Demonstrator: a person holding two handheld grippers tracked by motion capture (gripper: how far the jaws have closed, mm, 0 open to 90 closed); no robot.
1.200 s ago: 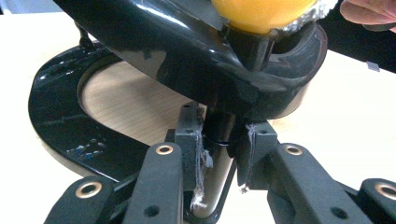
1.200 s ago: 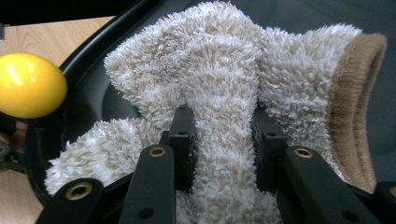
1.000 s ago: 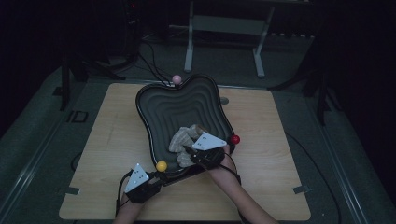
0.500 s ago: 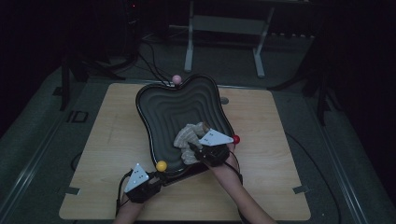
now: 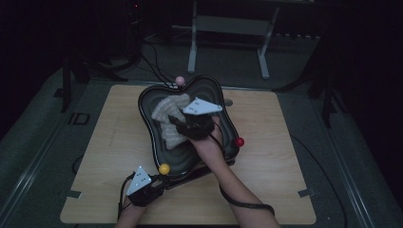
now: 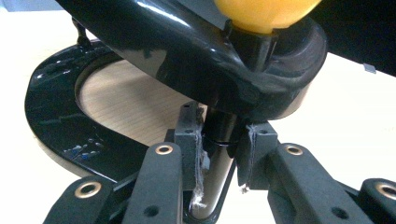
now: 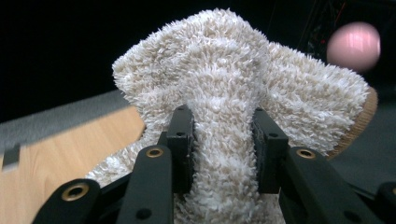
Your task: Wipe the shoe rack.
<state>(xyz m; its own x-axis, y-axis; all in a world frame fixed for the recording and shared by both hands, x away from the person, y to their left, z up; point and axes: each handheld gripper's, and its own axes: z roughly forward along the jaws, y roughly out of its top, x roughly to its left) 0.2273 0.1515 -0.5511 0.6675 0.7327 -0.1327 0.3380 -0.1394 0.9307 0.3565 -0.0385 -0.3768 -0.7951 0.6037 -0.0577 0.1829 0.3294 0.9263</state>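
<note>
A black wavy tray [image 5: 145, 113] stands on a black base on the wooden table, with a yellow ball [image 5: 164, 168] at its near corner. My left gripper [image 5: 158, 179] is at that corner. In the left gripper view it [image 6: 223, 140] is shut on the dark post [image 6: 219, 154] under the yellow ball [image 6: 266, 14]. My right gripper [image 5: 179, 124] hangs over the tray, shut on a fluffy beige cloth [image 5: 167, 116]. Its jaws have just closed a little further. In the right gripper view the cloth [image 7: 224, 60] bulges up between the pads of that gripper [image 7: 223, 140].
A pink ball [image 5: 179, 80] tops the tray's far rim and a red ball [image 5: 239, 141] its right corner. The table [image 5: 109, 142] shows bare wood left and right of the tray. Behind it stand a metal frame [image 5: 228, 23] and cables on the dark floor.
My right gripper has lifted the cloth out of the tray's near end and carried it up and toward the far side. The left gripper has stayed at the yellow-ball corner.
</note>
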